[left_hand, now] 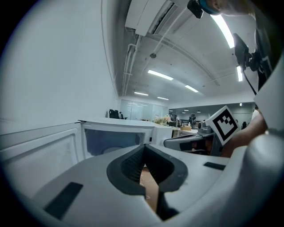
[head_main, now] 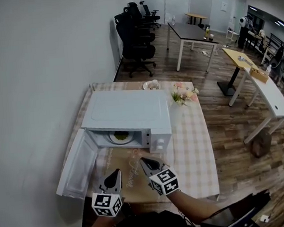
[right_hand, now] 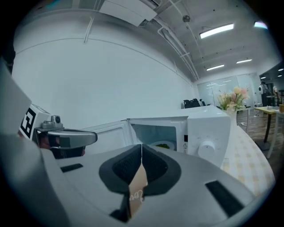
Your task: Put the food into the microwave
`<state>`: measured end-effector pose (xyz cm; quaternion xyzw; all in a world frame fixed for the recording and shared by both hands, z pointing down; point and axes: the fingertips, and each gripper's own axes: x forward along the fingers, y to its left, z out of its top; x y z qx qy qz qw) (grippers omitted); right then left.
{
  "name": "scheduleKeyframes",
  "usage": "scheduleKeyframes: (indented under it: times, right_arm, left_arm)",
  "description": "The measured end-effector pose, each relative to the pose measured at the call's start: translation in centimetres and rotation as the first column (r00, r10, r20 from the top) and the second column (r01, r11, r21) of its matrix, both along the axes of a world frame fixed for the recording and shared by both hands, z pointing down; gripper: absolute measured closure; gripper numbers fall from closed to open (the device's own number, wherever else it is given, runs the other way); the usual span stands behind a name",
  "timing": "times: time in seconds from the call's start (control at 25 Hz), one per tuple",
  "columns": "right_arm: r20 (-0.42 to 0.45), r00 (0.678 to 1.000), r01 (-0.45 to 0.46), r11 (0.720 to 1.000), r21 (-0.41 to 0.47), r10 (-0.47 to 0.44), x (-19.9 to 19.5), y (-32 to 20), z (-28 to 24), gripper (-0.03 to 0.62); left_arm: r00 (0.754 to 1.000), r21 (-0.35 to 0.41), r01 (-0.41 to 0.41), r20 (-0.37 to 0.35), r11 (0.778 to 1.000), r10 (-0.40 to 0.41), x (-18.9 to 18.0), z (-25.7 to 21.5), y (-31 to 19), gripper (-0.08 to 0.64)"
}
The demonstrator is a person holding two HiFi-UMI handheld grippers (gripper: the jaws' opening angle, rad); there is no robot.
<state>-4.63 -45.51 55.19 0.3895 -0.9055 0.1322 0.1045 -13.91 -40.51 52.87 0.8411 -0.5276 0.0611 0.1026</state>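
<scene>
The white microwave (head_main: 127, 112) stands on the checked table with its door (head_main: 77, 164) swung wide to the left. Inside sits a plate of green food (head_main: 119, 136), which also shows through the opening in the right gripper view, plate of food (right_hand: 162, 145). Both grippers hover in front of the opening, clear of the oven. My left gripper (head_main: 116, 172) is shut, its tips meeting with nothing between them (left_hand: 143, 148). My right gripper (head_main: 142, 160) is also shut and empty (right_hand: 141, 148), just right of the left one and facing the microwave's cavity.
A brown paper mat (head_main: 133, 173) lies on the table in front of the microwave. A bunch of flowers (head_main: 184, 94) and a small dish (head_main: 151, 85) sit behind it. The wall runs along the left; office chairs (head_main: 135, 36) and desks stand beyond.
</scene>
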Motion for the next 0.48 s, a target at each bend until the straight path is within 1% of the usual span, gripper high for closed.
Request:
scheduleKeyframes:
  times: [0.16, 0.32, 0.48]
  right_arm:
    - [0.018, 0.999, 0.051, 0.998, 0.026, -0.051, 1.4, 2.3, -1.7, 0.581]
    - [0.050, 0.994, 0.091, 0.995, 0.036, -0.092, 2.7, 4.1, -2.8, 0.583]
    - [0.078, 0.991, 0.107, 0.993, 0.047, -0.110, 3.4, 5.4, -4.0, 0.583]
  left_arm:
    - [0.999, 0.001, 0.043, 0.013, 0.999, -0.043, 0.9, -0.7, 1.9, 0.552]
    - [0.995, 0.017, 0.086, 0.047, 0.996, -0.087, 1.9, -1.5, 3.8, 0.552]
    - [0.994, 0.026, 0.084, 0.064, 0.996, -0.086, 2.9, -2.5, 5.6, 0.552]
